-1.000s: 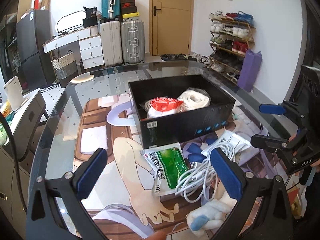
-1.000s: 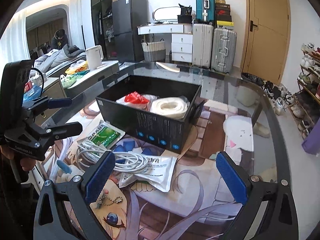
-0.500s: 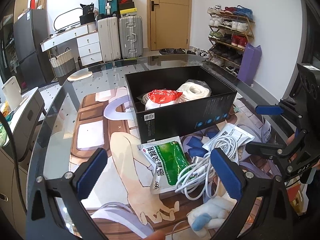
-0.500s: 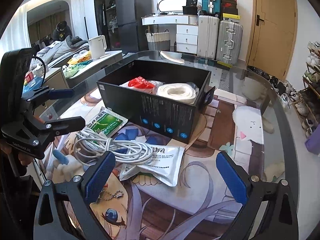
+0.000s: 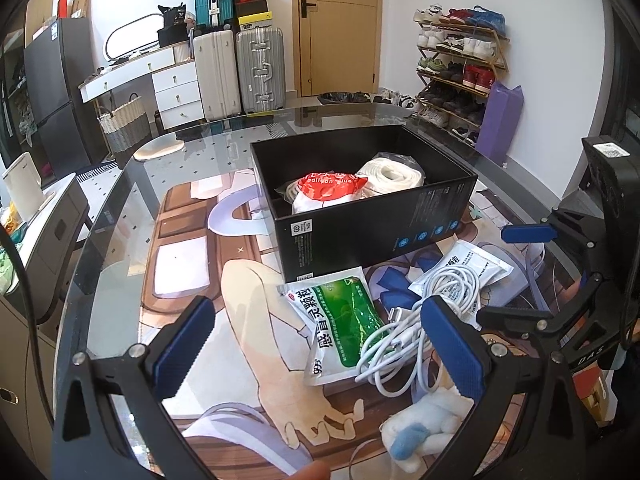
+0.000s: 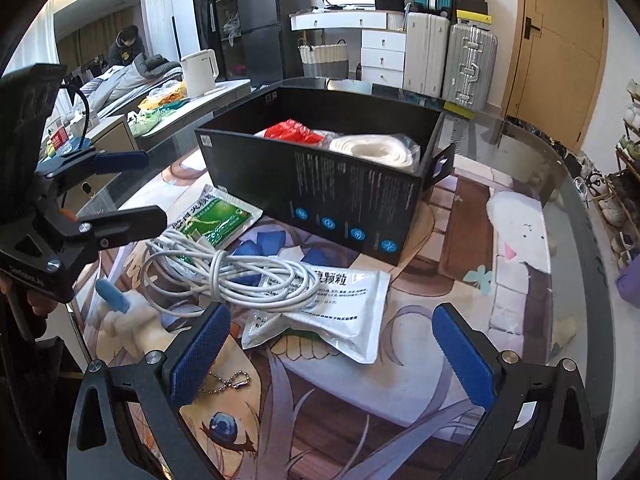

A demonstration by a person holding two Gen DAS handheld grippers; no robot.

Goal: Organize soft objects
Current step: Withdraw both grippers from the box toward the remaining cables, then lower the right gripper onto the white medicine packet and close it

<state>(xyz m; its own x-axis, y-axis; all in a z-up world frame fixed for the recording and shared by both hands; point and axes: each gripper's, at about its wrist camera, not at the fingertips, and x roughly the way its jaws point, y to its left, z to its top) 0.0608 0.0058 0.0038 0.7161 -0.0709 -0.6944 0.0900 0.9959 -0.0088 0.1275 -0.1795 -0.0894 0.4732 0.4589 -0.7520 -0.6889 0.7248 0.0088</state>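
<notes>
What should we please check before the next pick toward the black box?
1. Left hand-held gripper open, holding nothing: ok.
2. Right hand-held gripper open, holding nothing: ok.
3. Black box has free space: ok, near its far wall.
4. Green packet free of the white cable: not ok, cable overlaps its edge.
5. White packet free: not ok, cable lies across it.
6. Plush toy unobstructed: cannot tell.
</notes>
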